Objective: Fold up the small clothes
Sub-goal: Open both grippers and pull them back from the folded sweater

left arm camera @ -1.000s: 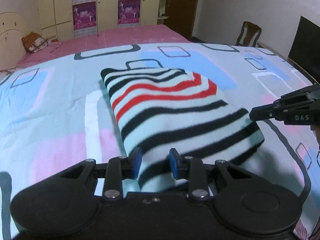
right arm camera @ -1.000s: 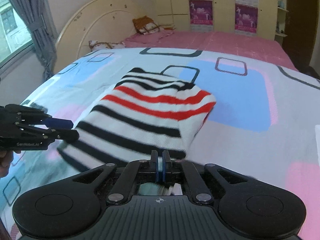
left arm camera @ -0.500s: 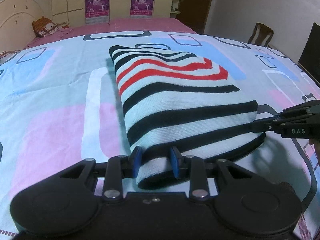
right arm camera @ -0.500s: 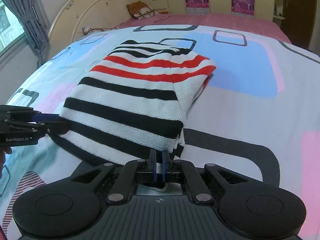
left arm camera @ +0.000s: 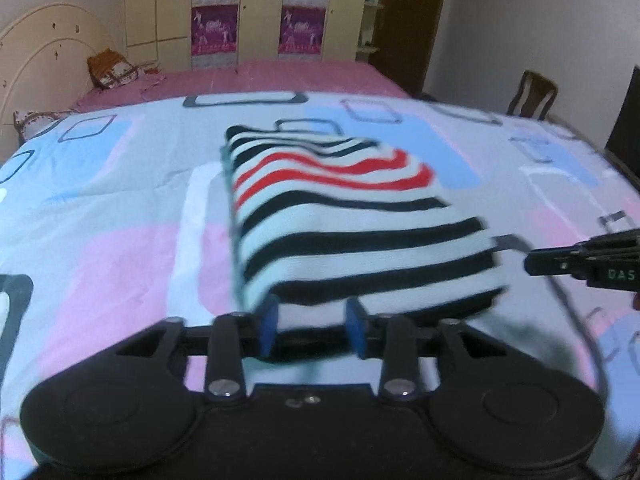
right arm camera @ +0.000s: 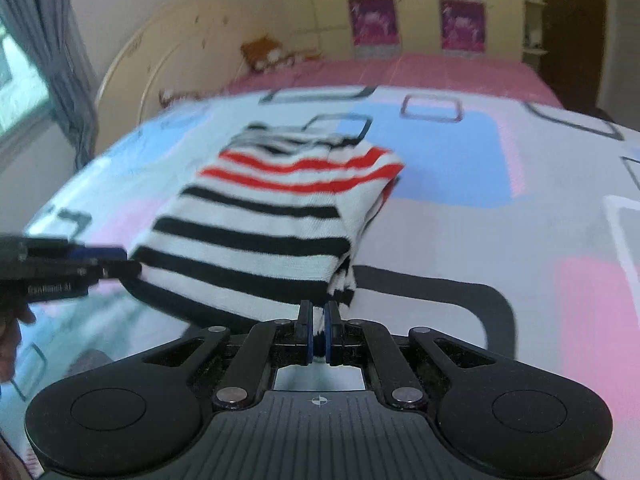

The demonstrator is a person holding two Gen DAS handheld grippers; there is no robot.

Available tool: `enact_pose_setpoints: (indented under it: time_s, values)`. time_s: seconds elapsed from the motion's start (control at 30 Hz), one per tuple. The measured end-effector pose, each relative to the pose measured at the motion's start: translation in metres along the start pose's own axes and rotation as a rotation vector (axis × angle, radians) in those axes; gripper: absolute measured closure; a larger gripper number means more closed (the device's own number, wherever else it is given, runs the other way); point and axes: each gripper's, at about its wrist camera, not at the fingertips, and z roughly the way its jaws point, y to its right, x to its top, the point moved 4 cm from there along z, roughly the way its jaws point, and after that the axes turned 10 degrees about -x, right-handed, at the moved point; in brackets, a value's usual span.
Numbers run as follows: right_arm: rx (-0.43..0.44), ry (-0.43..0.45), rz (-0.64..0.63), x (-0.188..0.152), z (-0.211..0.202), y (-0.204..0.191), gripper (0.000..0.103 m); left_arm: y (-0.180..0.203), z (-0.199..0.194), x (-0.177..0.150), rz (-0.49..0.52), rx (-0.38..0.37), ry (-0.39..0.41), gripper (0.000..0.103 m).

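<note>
Here, a folded knit garment (left arm camera: 352, 220) is seen lying on a bed sheet (left arm camera: 120, 248) printed with soft pink and blue blocks and dark rounded rectangles. The garment is a thick, soft rectangle of several layers, white with broad black stripes on its near part and two red stripes farther back, black again at the far end. Its layered edges are stacked unevenly at the near right corner in the right wrist view.

The left gripper (left arm camera: 312, 328) is angled downward at the garment's near edge. Its jaws have just been opening, and the blue pads (left arm camera: 269, 326) are held apart on either side of the near hem, with a gap visible between the pads and the cloth, so nothing is gripped.

The right gripper (right arm camera: 319, 330) is likewise tilted downward at the garment's near right corner. Its jaws are nearly closed, and a thin fold of white cloth is pinched between the blue pads.

From the left wrist view the right gripper's black tip is seen just beside the garment's right edge; whether it touches there cannot be told through the blur.

A wooden headboard (right arm camera: 160, 56) is seen beyond the garment.
</note>
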Motion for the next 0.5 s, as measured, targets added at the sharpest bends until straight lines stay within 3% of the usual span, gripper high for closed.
enact_pose_setpoints:
  time_s: [0.03, 0.07, 0.13, 0.17, 0.33, 0.5]
  values:
    - [0.003, 0.011, 0.015, -0.002, -0.009, 0.001, 0.1, 0.009, -0.006, -0.003, 0.005, 0.004, 0.01, 0.034]
    - [-0.007, 0.022, 0.027, -0.005, -0.017, 0.002, 0.095, 0.017, -0.012, -0.005, 0.014, 0.026, 0.027, 0.0]
    - [-0.083, 0.034, 0.06, -0.01, -0.031, 0.007, 0.009, 0.036, -0.023, -0.012, 0.049, 0.103, 0.087, 0.0]
    - [-0.105, 0.069, 0.074, -0.015, -0.039, 0.01, 0.002, 0.043, -0.026, -0.015, 0.053, 0.112, 0.084, 0.0]
    - [-0.128, 0.008, 0.121, -0.041, -0.053, 0.021, 0.0, 0.068, -0.045, -0.034, -0.014, 0.098, 0.055, 0.0]
    - [-0.138, 0.045, 0.136, -0.058, -0.097, 0.013, 0.0, 0.087, -0.072, -0.048, -0.033, 0.112, 0.078, 0.0]
